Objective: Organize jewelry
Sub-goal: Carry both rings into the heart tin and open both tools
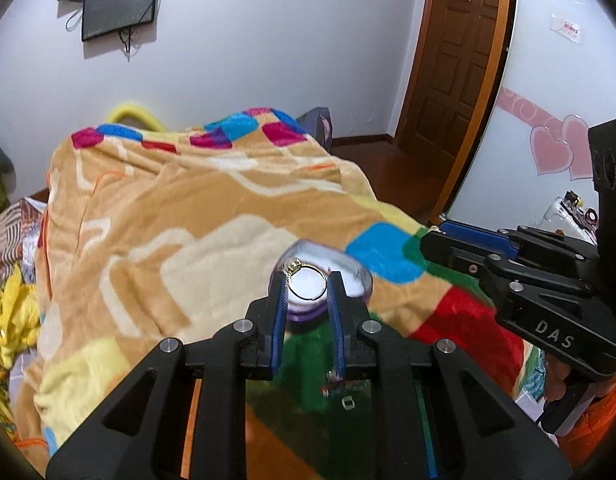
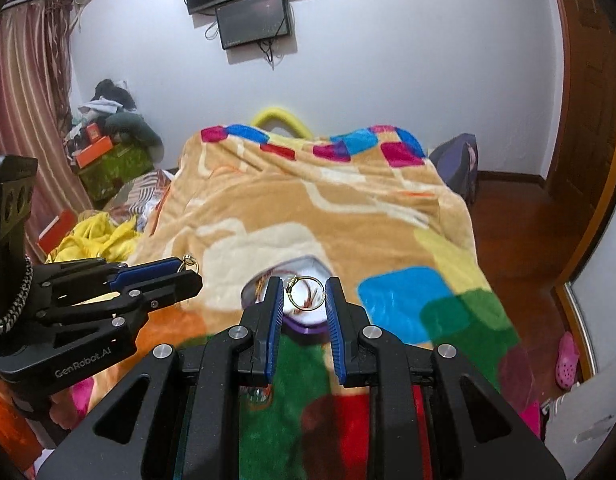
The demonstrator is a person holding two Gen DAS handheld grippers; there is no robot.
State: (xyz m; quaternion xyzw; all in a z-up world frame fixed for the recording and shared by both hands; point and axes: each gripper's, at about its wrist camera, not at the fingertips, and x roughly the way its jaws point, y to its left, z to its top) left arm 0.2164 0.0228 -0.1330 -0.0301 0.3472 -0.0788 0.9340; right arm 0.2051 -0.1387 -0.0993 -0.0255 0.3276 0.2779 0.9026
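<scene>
Above the bed (image 2: pixel 316 208), over its patterned fleece blanket (image 1: pixel 156 216), each gripper carries a thin gold ring pinched between its blue pads. The left gripper (image 1: pixel 308 280) is clamped on the left ring (image 1: pixel 307 283), whose small ornament sits by the left pad; the right gripper (image 2: pixel 304 292) is clamped on the right ring (image 2: pixel 304 294) the same way. Below both lies a small purple-rimmed box (image 1: pixel 360 280) with a white lining, resting on the blanket; a reddish cord appears to lie inside it in the right wrist view.

The step in hand seems to be lowering the rings into that box. Doing it well probably means working one gripper at a time, bringing the ring low over the white lining before the pads part, since a ring released from height could bounce off the rim or roll into the fleece, where it would be hard to find. Each hoop is held only at its outer edge, so a slow, small opening should suffice.

Both grippers crowd the same small opening, near each other, so one ought to hold back while the other descends. The box sits on soft, uneven blanket and may tip if nudged. Room is ample toward the head of the bed; to the right the blanket falls away to the wooden floor (image 2: pixel 520 216), and clutter lies on the left.
</scene>
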